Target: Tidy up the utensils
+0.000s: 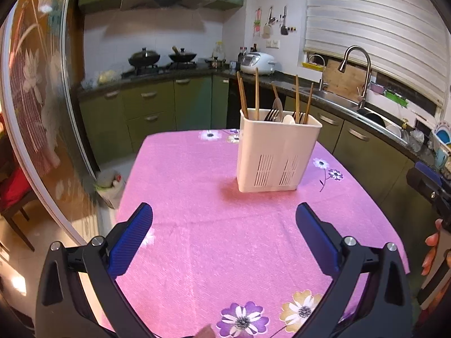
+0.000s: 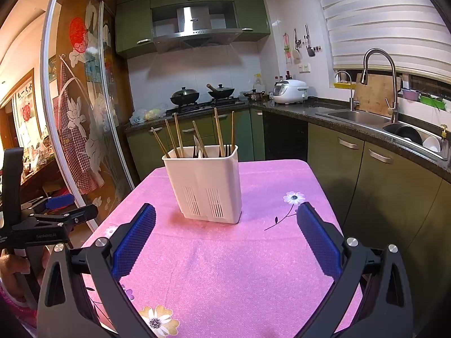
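A white slotted utensil holder (image 1: pixel 274 155) (image 2: pixel 207 183) stands upright on the pink flowered tablecloth (image 1: pixel 197 197) (image 2: pixel 225 267). Wooden chopsticks (image 1: pixel 257 93) (image 2: pixel 178 135), dark forks (image 1: pixel 272 115) and a white spoon (image 1: pixel 289 119) stick up out of it. My left gripper (image 1: pixel 224 211) hangs open over the cloth, short of the holder, nothing between its blue pads. My right gripper (image 2: pixel 225 211) is open too, just in front of the holder and empty. The left gripper's body (image 2: pixel 42 219) shows at the far left of the right wrist view, held by a hand (image 2: pixel 11 270).
The table is ringed by green kitchen cabinets (image 1: pixel 169 107). A counter with a sink and tall faucet (image 2: pixel 377 84) runs along the right. A sliding door with flower decals (image 2: pixel 76 112) stands on the left. A hand (image 1: pixel 432 245) and part of the other gripper show at the right edge.
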Demonstrator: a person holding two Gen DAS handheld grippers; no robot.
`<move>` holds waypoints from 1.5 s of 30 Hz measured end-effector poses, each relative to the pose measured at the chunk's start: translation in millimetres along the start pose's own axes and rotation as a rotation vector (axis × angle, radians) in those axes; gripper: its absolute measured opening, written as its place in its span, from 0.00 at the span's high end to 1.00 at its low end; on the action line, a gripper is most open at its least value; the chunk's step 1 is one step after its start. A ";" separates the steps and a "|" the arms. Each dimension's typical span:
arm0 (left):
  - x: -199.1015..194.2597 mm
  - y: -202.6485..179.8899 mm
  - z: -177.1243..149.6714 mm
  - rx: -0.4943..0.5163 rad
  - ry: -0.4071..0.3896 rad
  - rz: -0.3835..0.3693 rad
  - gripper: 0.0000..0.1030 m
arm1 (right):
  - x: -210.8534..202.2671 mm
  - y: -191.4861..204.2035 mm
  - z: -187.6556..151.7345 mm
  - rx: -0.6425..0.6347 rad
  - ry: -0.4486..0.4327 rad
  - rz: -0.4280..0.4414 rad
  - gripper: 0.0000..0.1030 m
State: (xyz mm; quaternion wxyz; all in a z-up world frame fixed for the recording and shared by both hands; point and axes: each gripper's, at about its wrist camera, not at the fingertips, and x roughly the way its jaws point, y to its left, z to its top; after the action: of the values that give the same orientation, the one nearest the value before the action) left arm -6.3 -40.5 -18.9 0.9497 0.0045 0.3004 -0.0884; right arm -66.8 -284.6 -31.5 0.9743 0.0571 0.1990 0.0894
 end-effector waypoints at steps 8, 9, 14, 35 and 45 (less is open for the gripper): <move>-0.2 -0.1 0.1 0.017 -0.005 0.011 0.06 | 2.5 -1.0 -2.3 0.009 0.005 0.002 0.04; -0.7 -0.4 0.3 0.019 -0.007 0.011 0.06 | 2.7 -0.8 -2.5 0.009 0.005 0.002 0.04; -0.7 -1.1 1.1 0.022 -0.010 0.012 0.06 | 3.0 -0.8 -3.9 0.010 0.008 0.003 0.04; -3.5 -3.5 4.6 0.042 -0.017 -0.010 0.06 | 12.1 4.4 -12.9 0.010 0.027 0.011 0.04; 1.5 -6.9 2.8 0.058 -0.011 -0.002 0.06 | 18.0 4.5 -16.0 0.007 0.042 0.015 0.04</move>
State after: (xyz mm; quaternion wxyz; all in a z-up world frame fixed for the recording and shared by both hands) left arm -4.7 -47.7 -17.1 0.9507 0.0312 0.2926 -0.0980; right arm -57.6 -275.4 -52.2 0.9690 0.0601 0.2192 0.0969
